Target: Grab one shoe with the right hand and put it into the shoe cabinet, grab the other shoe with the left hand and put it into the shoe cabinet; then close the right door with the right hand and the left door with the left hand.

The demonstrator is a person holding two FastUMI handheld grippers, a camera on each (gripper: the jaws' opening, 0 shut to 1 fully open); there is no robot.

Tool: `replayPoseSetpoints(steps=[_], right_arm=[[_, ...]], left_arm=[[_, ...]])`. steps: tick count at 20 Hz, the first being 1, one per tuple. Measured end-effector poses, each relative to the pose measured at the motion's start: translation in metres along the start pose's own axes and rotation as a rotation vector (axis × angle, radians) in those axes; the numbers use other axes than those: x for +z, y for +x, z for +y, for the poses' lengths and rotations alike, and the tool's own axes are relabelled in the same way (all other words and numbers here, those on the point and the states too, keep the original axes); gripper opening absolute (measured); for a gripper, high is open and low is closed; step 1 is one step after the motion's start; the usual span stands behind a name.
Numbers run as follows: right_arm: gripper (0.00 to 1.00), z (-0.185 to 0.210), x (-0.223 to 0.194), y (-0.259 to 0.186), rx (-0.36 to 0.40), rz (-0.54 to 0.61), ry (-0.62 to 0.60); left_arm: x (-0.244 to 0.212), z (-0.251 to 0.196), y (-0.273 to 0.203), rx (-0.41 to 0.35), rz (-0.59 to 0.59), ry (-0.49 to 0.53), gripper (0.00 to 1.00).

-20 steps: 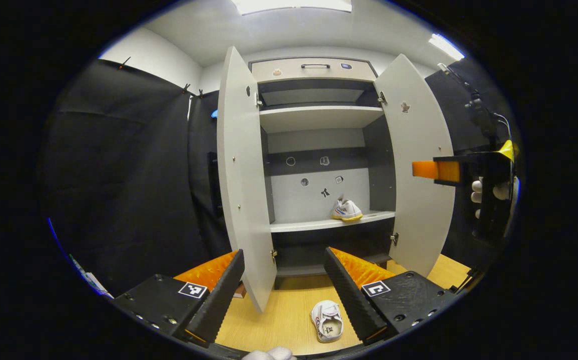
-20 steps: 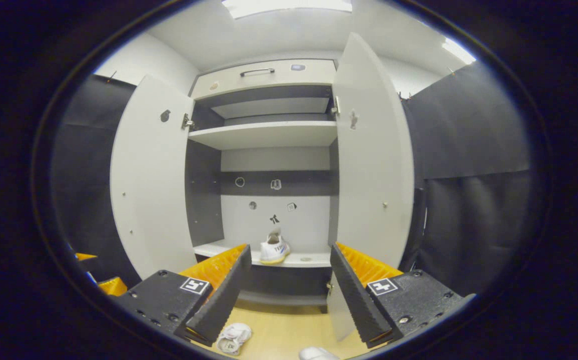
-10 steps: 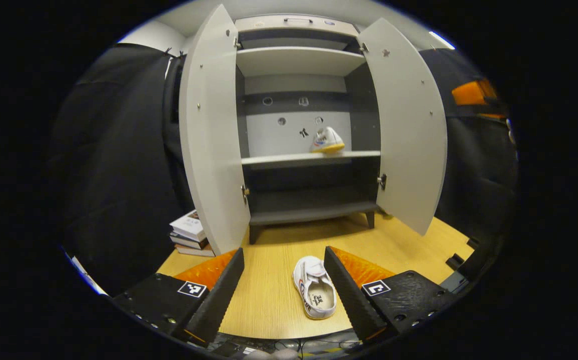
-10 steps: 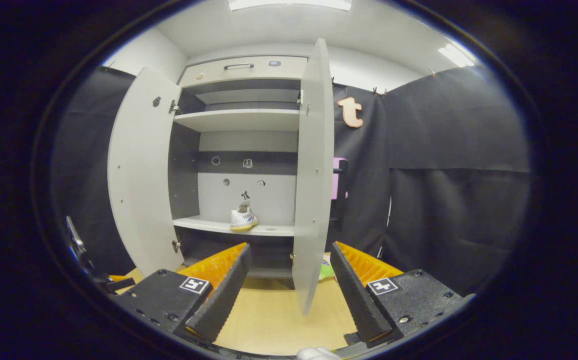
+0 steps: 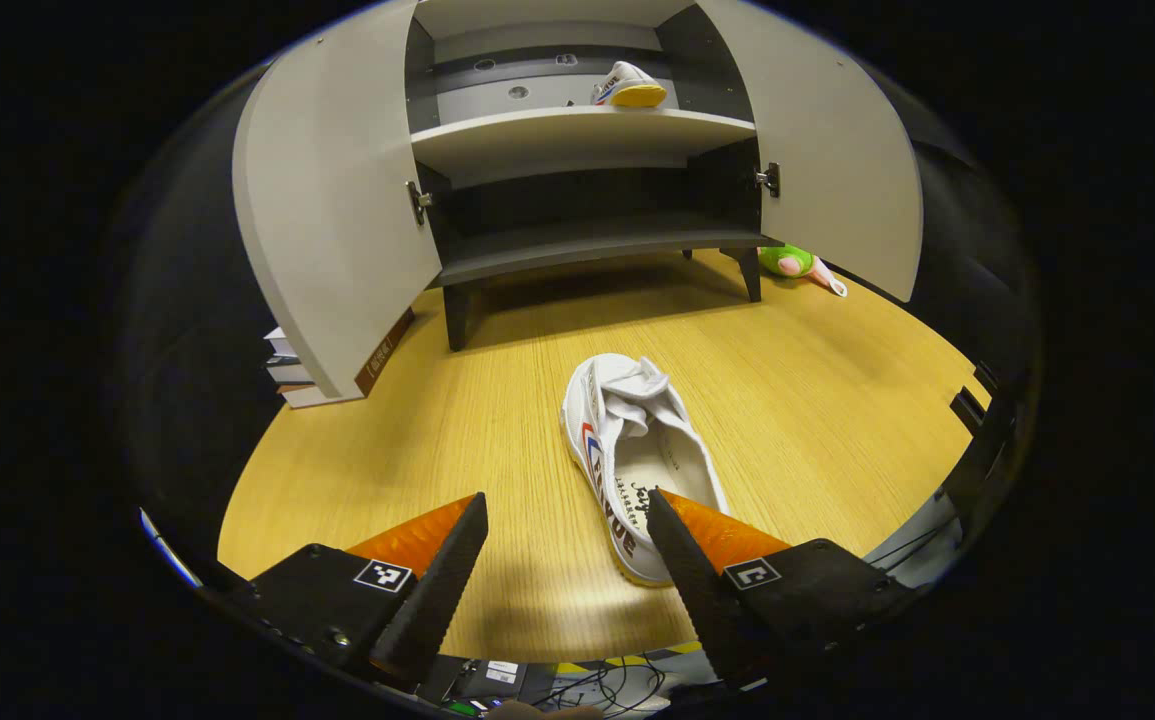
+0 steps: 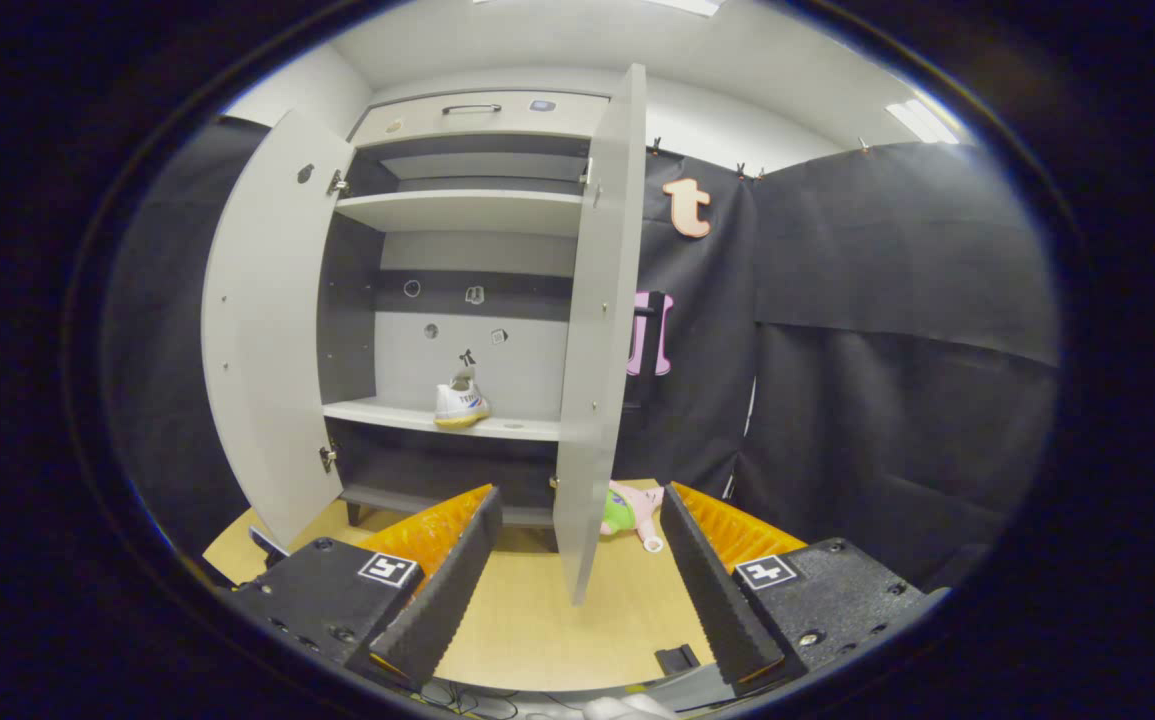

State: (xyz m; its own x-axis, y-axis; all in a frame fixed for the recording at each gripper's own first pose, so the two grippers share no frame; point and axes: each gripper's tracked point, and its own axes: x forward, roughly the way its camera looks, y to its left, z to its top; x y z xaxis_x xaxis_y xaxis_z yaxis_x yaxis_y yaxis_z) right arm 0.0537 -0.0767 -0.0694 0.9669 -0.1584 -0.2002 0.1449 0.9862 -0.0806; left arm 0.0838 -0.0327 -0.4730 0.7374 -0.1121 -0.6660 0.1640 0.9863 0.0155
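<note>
Shoe cabinet point(image 5: 577, 130) with both doors swung wide, seen from the left gripper view and the right gripper view. One white shoe point(image 5: 627, 86) stands on the middle shelf point(image 5: 537, 135), toward its right half; the first placement therefore appears done. The second shoe point(image 5: 632, 465) lies on the wooden floor point(image 5: 417, 430) in front of the cabinet, toe toward the shelves and opening upward.

The left gripper point(image 5: 567, 560) hangs low over the floor, jaws spread apart and holding nothing. Its right finger overlaps the heel of the floor shoe in the picture, while the left finger sits over bare wood; whether anything touches cannot be told. By judgement the gripper is lined up a little to the left of the shoe, so the grasp is not yet made.

The right gripper point(image 6: 582, 565) faces the cabinet from farther off, jaws likewise apart and empty, with the edge of the right door point(image 6: 597, 330) straight ahead.

Remaining, by judgement: lift the floor shoe, set it inside, then shut the right door and the left door point(image 5: 327, 200).

Surroundings: a stack of books point(image 5: 287, 370) beside the foot of the left door, and a green and pink soft toy point(image 5: 797, 265) on the floor behind the right door. Neither lies between shoe and shelf, though the books sit close to the left door.
</note>
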Motion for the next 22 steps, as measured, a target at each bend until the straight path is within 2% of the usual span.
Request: replayPoseSetpoints(steps=[2, 4, 7, 9, 10, 11, 15, 17, 18, 20, 21, 22], right_arm=[[1.00, 0.008, -0.004, 0.004, 0.015, 0.017, -0.012], [1.00, 0.017, -0.003, 0.012, 0.034, 0.027, -0.008], [1.00, 0.023, -0.001, 0.025, 0.046, 0.031, -0.012], [1.00, 0.025, -0.001, 0.031, 0.053, 0.034, -0.019], [1.00, 0.026, 0.000, 0.033, 0.055, 0.034, -0.023], [1.00, 0.026, 0.001, 0.035, 0.056, 0.031, -0.020], [1.00, 0.028, 0.000, 0.044, 0.062, 0.040, -0.021], [1.00, 0.029, -0.001, 0.048, 0.067, 0.046, -0.016], [1.00, 0.028, 0.000, 0.050, 0.066, 0.044, -0.015], [1.00, 0.027, 0.005, 0.052, 0.072, 0.030, 0.005], [1.00, 0.027, 0.007, 0.053, 0.075, 0.025, 0.019], [1.00, 0.027, 0.007, 0.055, 0.077, 0.023, 0.021]], left_arm=[[0.001, 0.001, 0.025, 0.002, 0.019, 0.017, 0.94], [0.003, -0.002, 0.042, -0.001, 0.032, 0.037, 0.98], [0.015, -0.005, 0.064, -0.005, 0.022, 0.053, 0.96], [0.023, -0.006, 0.076, -0.005, 0.010, 0.062, 0.89], [0.024, -0.005, 0.083, -0.004, 0.017, 0.066, 0.78], [0.023, -0.005, 0.089, 0.001, 0.024, 0.066, 0.73], [0.029, -0.007, 0.103, -0.022, 0.029, 0.058, 0.70], [0.021, -0.013, 0.109, -0.045, 0.070, 0.042, 0.57], [0.023, -0.012, 0.104, -0.026, 0.077, 0.039, 0.40], [0.021, -0.004, 0.113, 0.012, 0.096, 0.058, 0.29], [0.021, -0.002, 0.109, 0.014, 0.098, 0.063, 0.28], [0.024, -0.003, 0.112, 0.009, 0.090, 0.068, 0.05]])
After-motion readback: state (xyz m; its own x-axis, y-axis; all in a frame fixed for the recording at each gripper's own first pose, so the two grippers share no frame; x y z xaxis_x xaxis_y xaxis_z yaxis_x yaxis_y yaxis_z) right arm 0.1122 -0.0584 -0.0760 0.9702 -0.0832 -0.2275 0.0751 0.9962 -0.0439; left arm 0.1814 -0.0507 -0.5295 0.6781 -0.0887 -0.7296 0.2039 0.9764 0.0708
